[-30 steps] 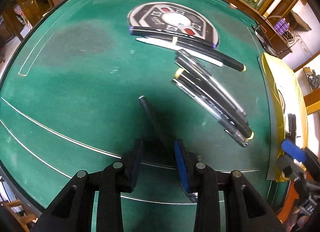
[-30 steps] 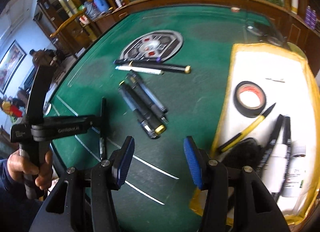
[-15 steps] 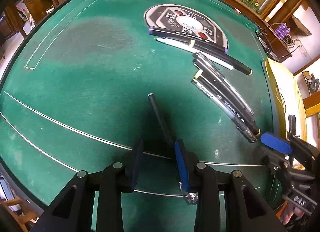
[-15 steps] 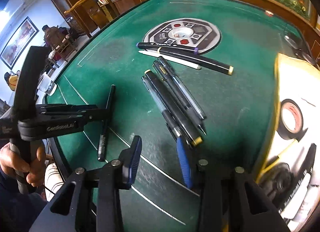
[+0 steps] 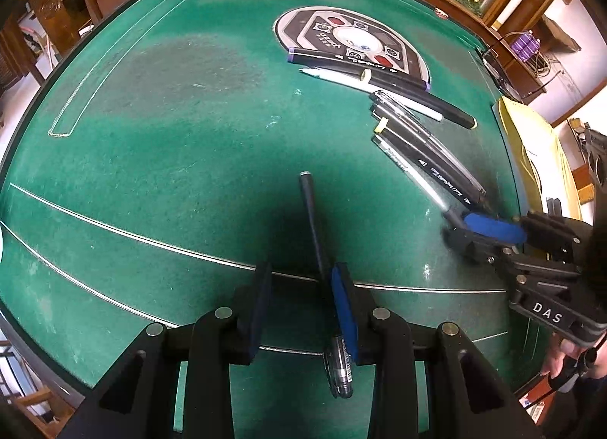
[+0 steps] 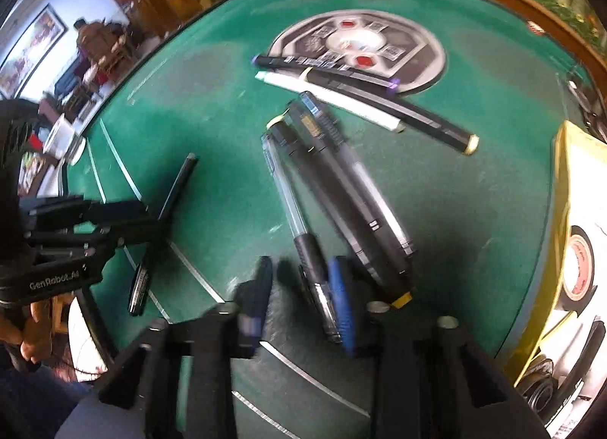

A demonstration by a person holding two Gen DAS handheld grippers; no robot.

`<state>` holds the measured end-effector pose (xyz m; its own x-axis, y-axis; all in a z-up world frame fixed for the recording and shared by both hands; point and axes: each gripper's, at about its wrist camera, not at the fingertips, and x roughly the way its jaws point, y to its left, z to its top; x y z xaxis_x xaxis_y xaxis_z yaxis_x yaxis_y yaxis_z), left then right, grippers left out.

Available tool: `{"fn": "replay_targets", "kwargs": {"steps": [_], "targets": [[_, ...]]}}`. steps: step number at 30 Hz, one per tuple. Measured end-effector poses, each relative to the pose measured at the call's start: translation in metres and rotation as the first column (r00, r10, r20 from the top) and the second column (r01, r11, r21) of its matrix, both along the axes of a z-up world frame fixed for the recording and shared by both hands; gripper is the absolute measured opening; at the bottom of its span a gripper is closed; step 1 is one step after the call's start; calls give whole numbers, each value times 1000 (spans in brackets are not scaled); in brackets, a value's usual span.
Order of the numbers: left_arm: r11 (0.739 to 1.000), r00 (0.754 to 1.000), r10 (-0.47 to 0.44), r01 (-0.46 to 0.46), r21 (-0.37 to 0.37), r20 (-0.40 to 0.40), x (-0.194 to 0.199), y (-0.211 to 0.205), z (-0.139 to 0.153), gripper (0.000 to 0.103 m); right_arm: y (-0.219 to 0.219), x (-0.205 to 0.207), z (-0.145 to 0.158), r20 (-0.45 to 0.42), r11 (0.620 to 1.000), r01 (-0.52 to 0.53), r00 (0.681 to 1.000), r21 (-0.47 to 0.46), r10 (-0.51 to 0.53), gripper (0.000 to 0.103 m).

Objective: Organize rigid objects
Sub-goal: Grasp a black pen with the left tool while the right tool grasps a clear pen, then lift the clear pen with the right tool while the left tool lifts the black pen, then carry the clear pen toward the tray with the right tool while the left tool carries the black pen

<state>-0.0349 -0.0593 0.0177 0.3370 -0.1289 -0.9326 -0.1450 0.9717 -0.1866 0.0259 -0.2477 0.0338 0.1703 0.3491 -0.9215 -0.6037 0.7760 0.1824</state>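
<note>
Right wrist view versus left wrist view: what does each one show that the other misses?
Only the right wrist view shows the roll of tape on the white surface at the right edge, and the person's left hand under the left hand-held gripper.

Only the left wrist view shows the right hand-held gripper from outside, at the near end of the pen cluster.

Both show the green table, the round patterned disc, the pen cluster and the lone black pen by the left hand-held gripper.
</note>
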Motion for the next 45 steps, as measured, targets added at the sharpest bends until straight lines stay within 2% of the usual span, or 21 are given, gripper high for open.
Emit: {"fn": "replay_targets", "kwargs": {"steps": [4,6,8,11,21,22,24,25,26,32,37,45], "targets": [[1000,1000,-22,22,6,9,-1,-2,0,36,10,-13,1,25,998,-31,999,-57,33,12],[998,998,-58,57,29,15,-2,-8,-1,42,13,-14,1,33,996,-38,999,-78,41,12],[993,995,-101,100,62,15,-2,-17,-2,53,12,-13,-2,18,997,-29,999,-71,30,11],[985,991,-137,135,105,9,-1,-28,-4,60,16,-14,1,33,994,-37,999,-102,41,11],[974,988,-154,152,170,3,-1,-39,-6,63,16,-11,0,9,996,-25,1000,-89,26,11],[975,989,-150,147,169,3,-1,-38,-6,62,15,-11,1,9,996,-23,1000,-90,24,11],[976,991,-136,132,175,11,-2,-36,-4,51,15,-10,1,6,996,-13,1000,-87,14,11],[977,991,-129,124,172,19,-3,-35,-3,24,15,-10,1,8,996,-12,1000,-87,13,11],[980,992,-125,120,161,20,-3,-33,-2,9,14,-9,1,7,996,-6,1000,-84,7,11],[988,996,-79,74,137,28,-9,-26,-3,8,13,-13,2,8,999,7,1000,-48,-7,9],[994,998,-24,18,106,50,-11,-14,2,8,17,-18,11,27,1000,-23,999,-17,23,9],[995,996,0,-8,97,85,-14,-5,11,8,21,-24,16,20,999,-34,999,21,34,9]]}}
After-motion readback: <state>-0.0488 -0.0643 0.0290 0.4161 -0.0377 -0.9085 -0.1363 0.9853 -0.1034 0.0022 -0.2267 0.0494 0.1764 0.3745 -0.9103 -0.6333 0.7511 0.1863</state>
